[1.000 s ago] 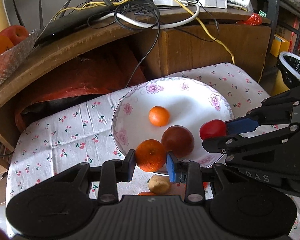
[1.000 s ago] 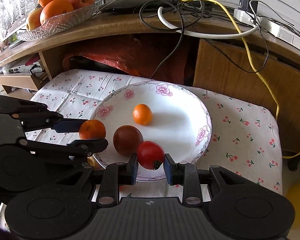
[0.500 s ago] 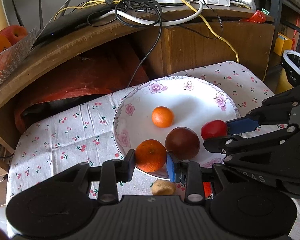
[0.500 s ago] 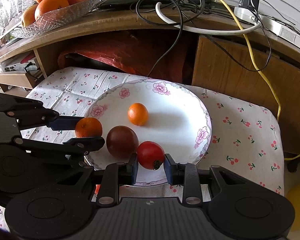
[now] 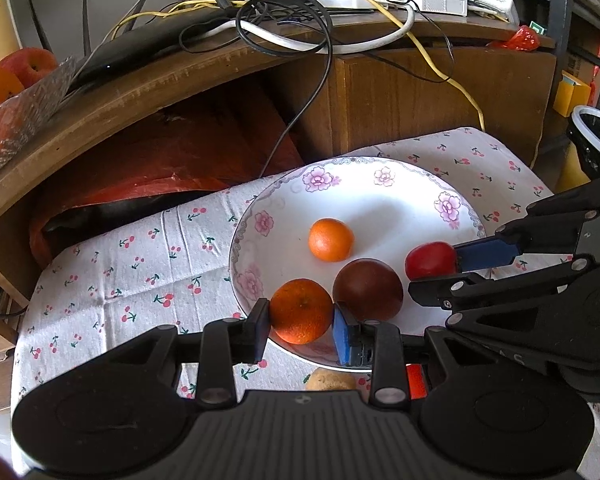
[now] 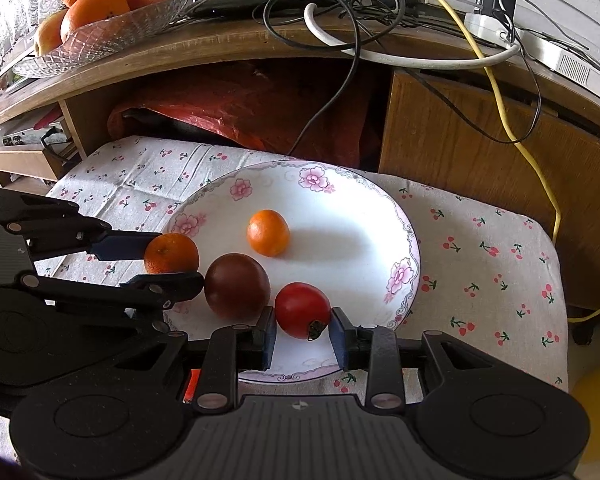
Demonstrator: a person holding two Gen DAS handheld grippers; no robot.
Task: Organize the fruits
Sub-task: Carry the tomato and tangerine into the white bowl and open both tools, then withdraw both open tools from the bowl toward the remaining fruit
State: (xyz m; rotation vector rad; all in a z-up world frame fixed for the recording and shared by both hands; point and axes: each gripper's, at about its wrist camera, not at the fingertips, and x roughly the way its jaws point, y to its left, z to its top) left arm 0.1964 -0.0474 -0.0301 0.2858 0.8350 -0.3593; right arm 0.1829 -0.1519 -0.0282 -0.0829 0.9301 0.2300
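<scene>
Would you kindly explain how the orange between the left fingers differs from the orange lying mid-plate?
The held orange is gripped over the plate rim; the loose orange sits free mid-plate. The held one appears larger and deeper orange, the loose one lighter. Both are round.

Both wrist views — close, sharing plate (image 5: 384, 204).

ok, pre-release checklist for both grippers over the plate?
1. Left gripper shut on the orange: ok.
2. Right gripper shut on the red tomato: ok.
3. Both fruits over the plate: ok.
4. Fruits touching the plate surface: cannot tell.
5. Dark fruit crowds both drop spots: not ok.
6. Small orange apart from the grippers: ok.
</scene>
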